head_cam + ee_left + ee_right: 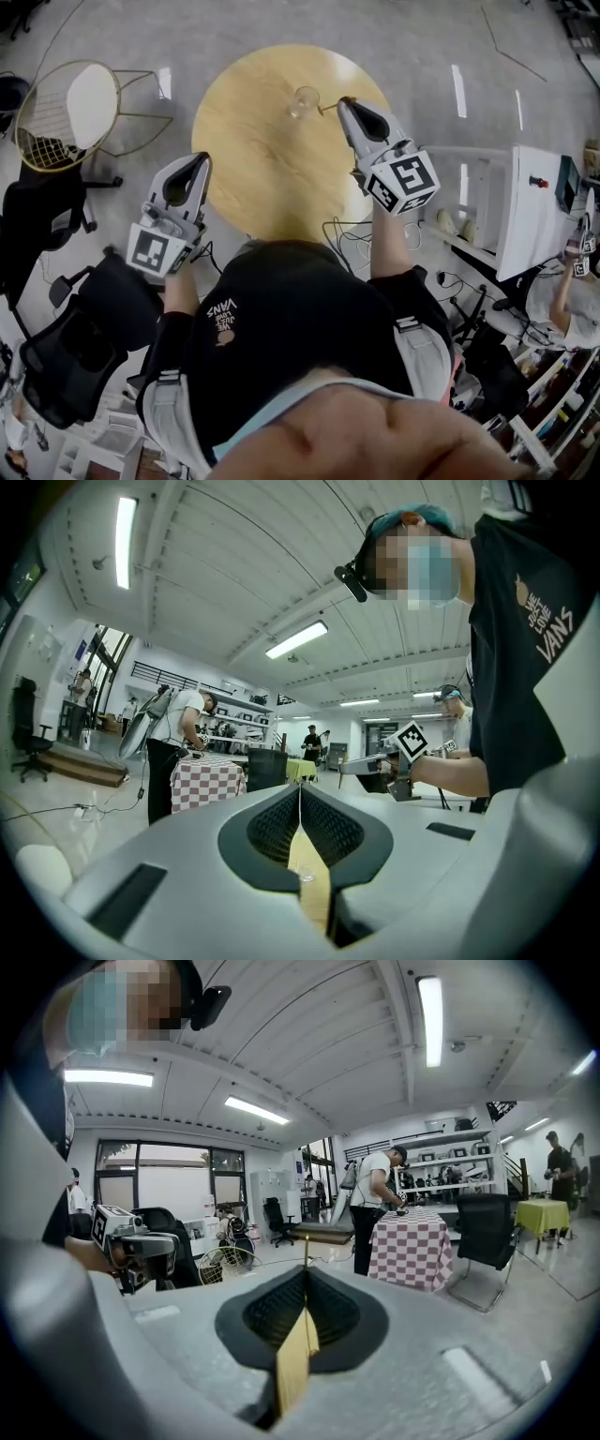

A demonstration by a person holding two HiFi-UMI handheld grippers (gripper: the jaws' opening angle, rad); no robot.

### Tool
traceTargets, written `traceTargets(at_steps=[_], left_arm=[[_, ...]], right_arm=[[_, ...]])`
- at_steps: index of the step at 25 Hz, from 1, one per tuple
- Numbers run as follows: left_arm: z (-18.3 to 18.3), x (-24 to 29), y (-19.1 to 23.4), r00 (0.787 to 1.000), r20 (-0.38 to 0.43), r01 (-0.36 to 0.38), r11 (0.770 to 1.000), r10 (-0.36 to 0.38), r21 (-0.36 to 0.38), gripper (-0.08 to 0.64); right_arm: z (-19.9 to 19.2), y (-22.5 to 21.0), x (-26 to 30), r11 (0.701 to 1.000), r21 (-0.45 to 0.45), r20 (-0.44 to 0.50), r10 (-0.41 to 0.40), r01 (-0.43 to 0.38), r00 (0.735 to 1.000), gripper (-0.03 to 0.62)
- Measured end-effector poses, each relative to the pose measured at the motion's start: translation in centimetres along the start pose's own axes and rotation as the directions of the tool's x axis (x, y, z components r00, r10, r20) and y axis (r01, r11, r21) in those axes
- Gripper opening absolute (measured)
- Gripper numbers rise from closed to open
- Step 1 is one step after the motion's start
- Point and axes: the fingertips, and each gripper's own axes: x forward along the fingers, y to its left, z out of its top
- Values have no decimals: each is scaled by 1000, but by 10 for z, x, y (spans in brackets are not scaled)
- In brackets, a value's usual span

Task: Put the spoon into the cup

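Note:
A clear glass cup (pixel 303 100) stands near the far edge of the round wooden table (pixel 253 159). My right gripper (pixel 345 101) hovers just right of it, shut on a thin golden spoon (pixel 326 108) whose free end points at the cup's rim. In the right gripper view the spoon (pixel 306 1252) sticks out as a thin rod past the closed jaws. My left gripper (pixel 202 159) is shut with nothing in it, over the table's left edge. Through its jaw slit the left gripper view shows a strip of table and the small cup (pixel 301 877).
A gold wire chair (pixel 66 103) stands left of the table and black office chairs (pixel 56 356) sit at the lower left. A white desk (pixel 534 206) and floor cables (pixel 347 234) lie to the right. Other people work at a checkered table (pixel 412 1241) farther off.

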Motion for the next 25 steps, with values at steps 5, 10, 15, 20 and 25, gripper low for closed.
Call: traceTargets(at_steps=[5, 10, 15, 20, 25], left_arm=[[0, 6, 5, 1000, -8, 1, 1000, -1, -4, -3], [4, 9, 13, 996, 75, 38, 998, -41, 42, -3], [-3, 17, 18, 999, 33, 31, 999, -32, 35, -3], [-4, 21, 19, 999, 26, 34, 999, -35, 34, -3], [-13, 17, 21, 1000, 8, 27, 999, -27, 34, -3]], right_arm=[[-2, -4, 12, 1000, 5, -4, 10, -10, 1000, 0], [-6, -8, 26, 1000, 7, -9, 13, -13, 1000, 0], [-12, -14, 35, 1000, 17, -17, 18, -17, 1000, 0], [-21, -18, 42, 999, 31, -29, 18, -17, 999, 0], [-36, -20, 51, 999, 46, -56, 24, -22, 998, 0]])
